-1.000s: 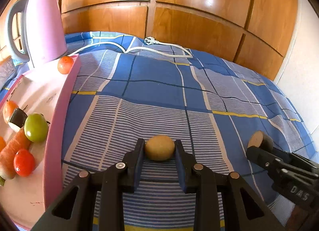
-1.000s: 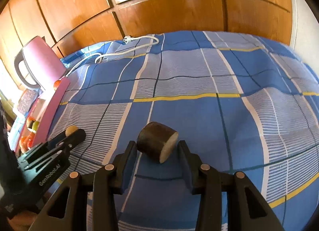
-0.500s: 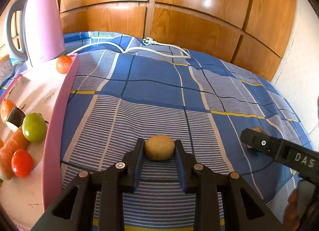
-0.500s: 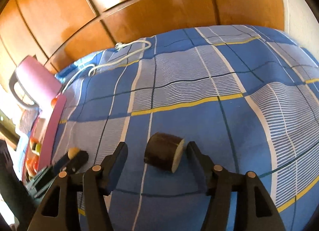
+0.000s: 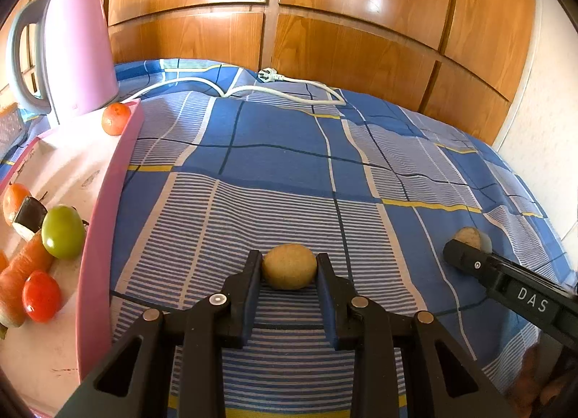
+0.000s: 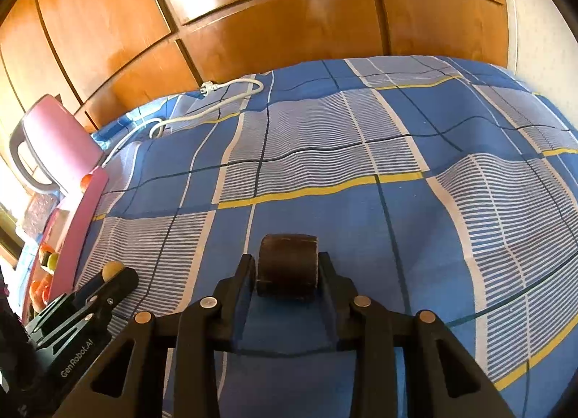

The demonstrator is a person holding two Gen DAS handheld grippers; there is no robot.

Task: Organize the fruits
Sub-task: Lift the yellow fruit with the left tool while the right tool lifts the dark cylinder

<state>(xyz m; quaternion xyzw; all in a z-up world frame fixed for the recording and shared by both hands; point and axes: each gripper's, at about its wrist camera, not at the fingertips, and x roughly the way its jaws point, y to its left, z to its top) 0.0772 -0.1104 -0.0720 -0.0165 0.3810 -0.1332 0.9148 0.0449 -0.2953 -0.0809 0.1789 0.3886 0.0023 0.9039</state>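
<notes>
- Wood-panelled wall behind; carrying surface is a bed under a blue, white and yellow checked sheet (image 5: 274, 165).
- Left hand-held gripper (image 5: 289, 270): clamped on a brown, egg-shaped fruit, probably a kiwi (image 5: 289, 266), one pad against each side. The fruit sits low over the sheet, towards the near edge of the bed; whether it touches the sheet cannot be told.
- Right hand-held gripper (image 6: 287, 273): clamped on a dark cut chunk with a pale face, apparently eggplant (image 6: 287, 266), gripped across its two flat ends. It sits near the right side of the bed, well apart from the kiwi.
- Pink tray (image 5: 104, 201): lies along the left edge of the bed. Contents, near end: green tomato-like fruit (image 5: 63, 232), red tomato (image 5: 40, 296), carrot (image 5: 21, 273), another eggplant piece (image 5: 29, 217) and an orange fruit (image 5: 12, 197) behind it. Far corner: one small orange (image 5: 115, 118), resting against the rim.
- Pink electric kettle (image 5: 77, 46): upright at the far end of the tray; its white cord and plug (image 5: 289, 87) trail across the far part of the bed.
- Step in hand, as judged: both pieces gripped, carry to the tray not yet made; two items remain outside it.
- Next move, as judged: lift the kiwi above the tray rim, travel left, and set it in a free patch without knocking the round fruit, which would roll easily. The right piece has farther to go and must not cross the left hand-held gripper.
</notes>
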